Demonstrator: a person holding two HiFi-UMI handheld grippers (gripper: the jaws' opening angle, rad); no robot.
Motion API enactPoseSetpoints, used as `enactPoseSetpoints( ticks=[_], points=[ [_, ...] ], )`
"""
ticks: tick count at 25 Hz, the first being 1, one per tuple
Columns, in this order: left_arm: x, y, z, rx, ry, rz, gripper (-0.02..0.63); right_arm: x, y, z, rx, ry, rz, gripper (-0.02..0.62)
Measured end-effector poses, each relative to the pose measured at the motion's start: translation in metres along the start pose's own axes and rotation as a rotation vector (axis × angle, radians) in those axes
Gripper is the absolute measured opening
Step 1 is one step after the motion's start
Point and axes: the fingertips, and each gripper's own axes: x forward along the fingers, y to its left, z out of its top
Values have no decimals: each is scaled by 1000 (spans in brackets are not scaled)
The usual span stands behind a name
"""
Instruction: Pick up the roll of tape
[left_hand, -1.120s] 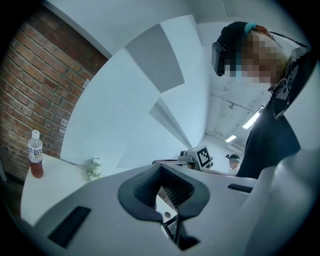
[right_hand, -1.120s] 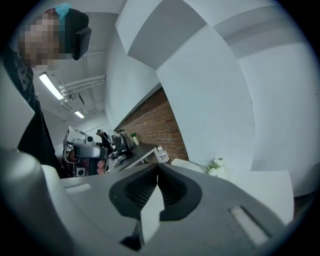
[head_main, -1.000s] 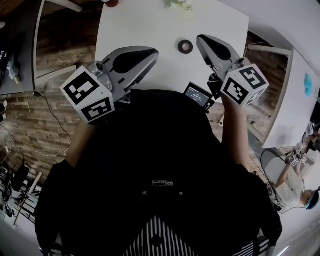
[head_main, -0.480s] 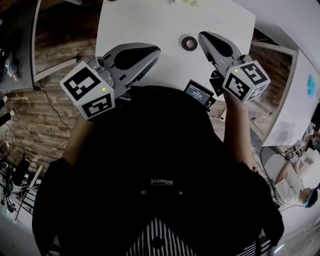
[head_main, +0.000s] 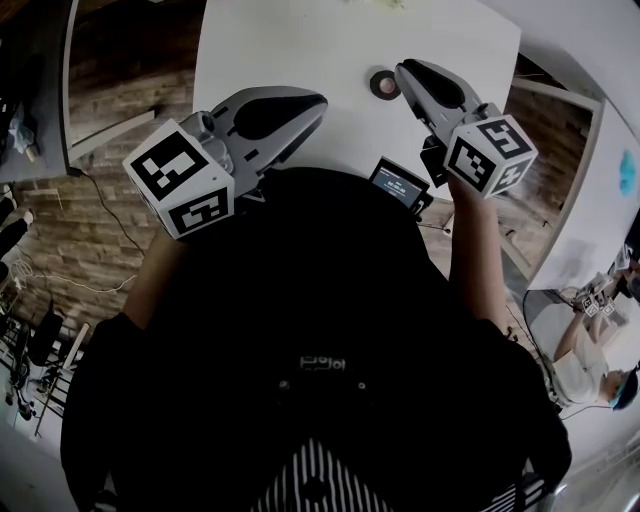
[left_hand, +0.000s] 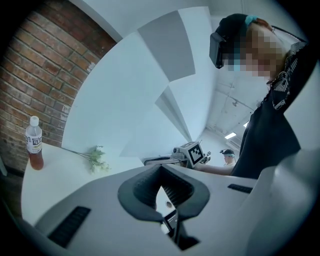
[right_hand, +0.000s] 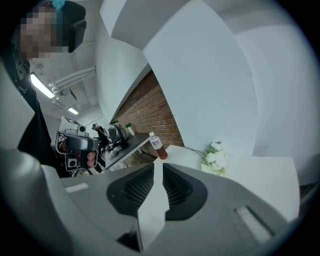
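Note:
The roll of tape, a small dark ring, lies flat on the white table. My right gripper hovers with its tip just right of the roll, not touching it. Its jaws are opening: in the right gripper view a narrow slit runs between the right gripper's pads, with nothing in it. My left gripper hangs over the table's near edge, well left of the tape. In its own view the left gripper has its tips together and holds nothing.
A small device with a lit screen sits at the table's near edge between my hands. A drink bottle and a white flower sprig stand at the far side. Another person works at the right, and the floor is brick.
My right gripper has drawn in towards the tape, so its tip now sits right beside the roll. The left gripper has barely moved.

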Motion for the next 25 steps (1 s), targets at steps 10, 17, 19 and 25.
enactPoseSetpoints(
  ticks=[10, 17, 19, 25],
  points=[
    [-1, 6, -4, -19, 9, 1, 5, 5, -24, -21, 26, 60, -54, 94],
    [-1, 10, -4, -32, 12, 3, 5, 9, -45, -43, 41, 120, -97, 151],
    [0, 9, -4, -33, 13, 5, 5, 10, -50, -49, 39, 135, -108, 164],
    [2, 12, -9, -34, 19, 16, 5, 14, -66, -71, 46, 181, -131, 187]
  ],
)
